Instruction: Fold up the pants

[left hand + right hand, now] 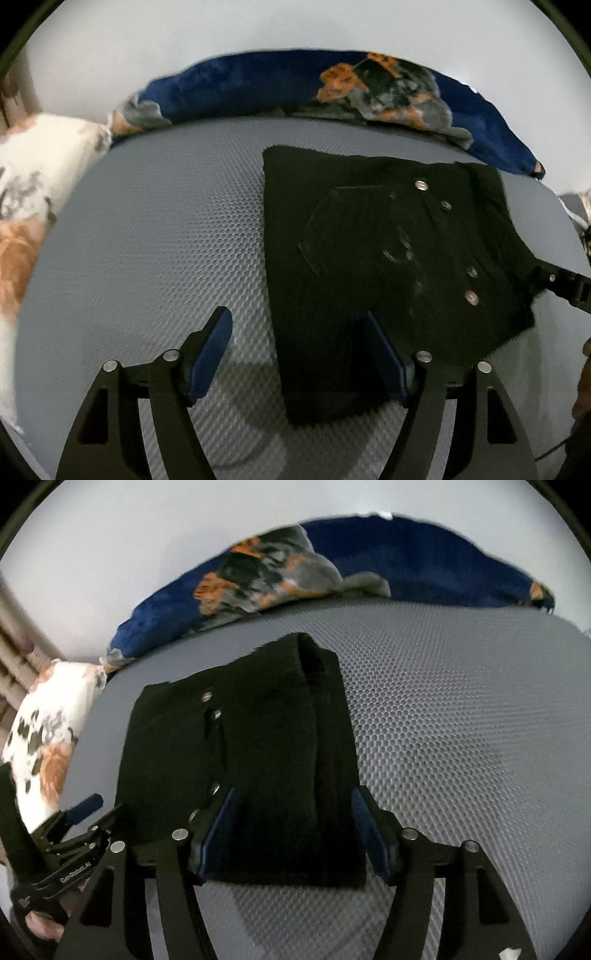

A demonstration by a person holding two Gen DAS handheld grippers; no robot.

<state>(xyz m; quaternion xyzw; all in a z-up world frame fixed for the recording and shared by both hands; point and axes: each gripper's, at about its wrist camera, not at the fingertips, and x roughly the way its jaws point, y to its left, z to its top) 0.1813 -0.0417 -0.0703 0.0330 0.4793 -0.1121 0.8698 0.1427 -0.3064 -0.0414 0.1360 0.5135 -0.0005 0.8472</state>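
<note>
1. Item under work: the black pants lie on the grey textured mat, already folded into a compact rectangle with the metal snaps facing up. Taking the pants as the landmark, the blue patterned blanket lies beyond their far edge and the white floral pillow lies well off their left side.

2. Left gripper: fingers spread, straddling the near left edge of the pants. One pad is over the cloth, the other over bare mat. Nothing is pinched.

3. Right gripper: fingers spread on either side of the near right portion of the pants. The pads do not appear to press the cloth.

4. Judgement: the fold appears complete or nearly so, and both tools are free of the garment.

5. Recommended practice: lift each gripper clear without dragging a pad across the top layer, and check that the near edges sit flush.

6. Risk: a pad catching the thick right-hand fold could reopen the stack.
</note>
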